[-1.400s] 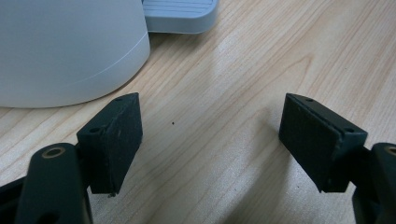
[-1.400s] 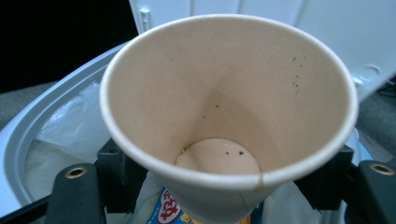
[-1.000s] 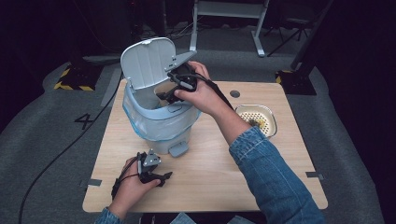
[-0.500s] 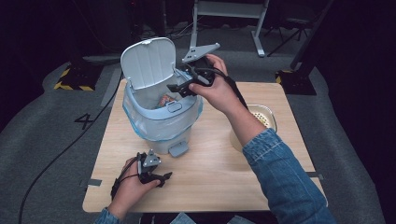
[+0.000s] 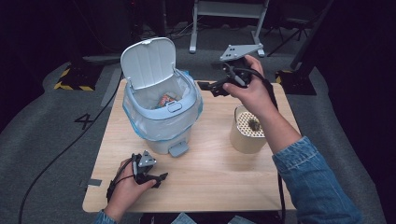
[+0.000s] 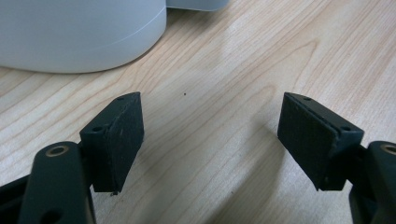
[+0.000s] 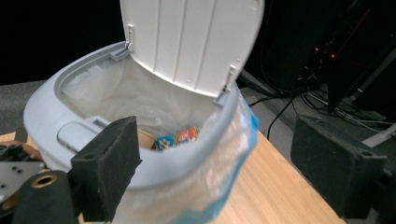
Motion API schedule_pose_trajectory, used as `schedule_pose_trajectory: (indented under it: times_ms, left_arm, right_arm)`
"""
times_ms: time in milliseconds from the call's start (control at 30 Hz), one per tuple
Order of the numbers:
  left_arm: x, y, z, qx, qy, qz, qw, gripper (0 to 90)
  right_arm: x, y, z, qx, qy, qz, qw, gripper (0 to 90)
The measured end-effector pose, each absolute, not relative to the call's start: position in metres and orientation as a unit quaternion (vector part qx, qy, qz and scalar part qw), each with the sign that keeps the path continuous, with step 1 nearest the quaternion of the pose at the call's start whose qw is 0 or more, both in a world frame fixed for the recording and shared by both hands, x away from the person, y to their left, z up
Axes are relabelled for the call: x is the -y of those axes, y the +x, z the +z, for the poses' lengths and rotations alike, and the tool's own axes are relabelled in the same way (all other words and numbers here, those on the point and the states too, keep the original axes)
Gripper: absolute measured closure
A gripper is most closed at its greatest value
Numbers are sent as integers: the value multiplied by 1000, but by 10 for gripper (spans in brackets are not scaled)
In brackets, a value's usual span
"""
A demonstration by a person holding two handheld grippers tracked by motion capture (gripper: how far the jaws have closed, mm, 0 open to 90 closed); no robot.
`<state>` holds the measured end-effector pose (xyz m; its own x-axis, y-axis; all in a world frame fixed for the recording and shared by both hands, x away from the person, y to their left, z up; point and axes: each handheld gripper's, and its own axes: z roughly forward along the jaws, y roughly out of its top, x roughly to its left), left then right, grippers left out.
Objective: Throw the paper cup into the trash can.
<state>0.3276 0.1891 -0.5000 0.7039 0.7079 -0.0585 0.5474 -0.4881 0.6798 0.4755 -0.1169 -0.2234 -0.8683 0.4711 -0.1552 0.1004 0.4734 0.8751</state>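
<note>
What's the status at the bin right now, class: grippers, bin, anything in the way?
Right gripper open, empty, beside bin. Left gripper open, low over table. Lid up, wrapper inside. Nothing in the way.

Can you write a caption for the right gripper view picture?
Open right gripper faces a lined pedal bin, lid up, colourful wrapper inside.

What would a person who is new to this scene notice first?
A pale blue plastic pedal bin with its white lid raised stands on the light wooden table; a colourful wrapper lies inside. To its right the right gripper hovers with empty jaws, above a beige cylindrical container.
</note>
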Motion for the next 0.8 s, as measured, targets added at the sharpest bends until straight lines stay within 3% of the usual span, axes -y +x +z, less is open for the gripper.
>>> schedule_pose_trajectory:
  times_ms: [433, 800]
  left_arm:
    - [-197, 327, -501, -367, 852, 110, 357, 234]
    - [-202, 328, -504, -363, 848, 114, 367, 226]
  right_arm:
    - [197, 451, -217, -836, 205, 466, 207, 202]
    - [255, 425, -241, -846, 222, 449, 184, 249]
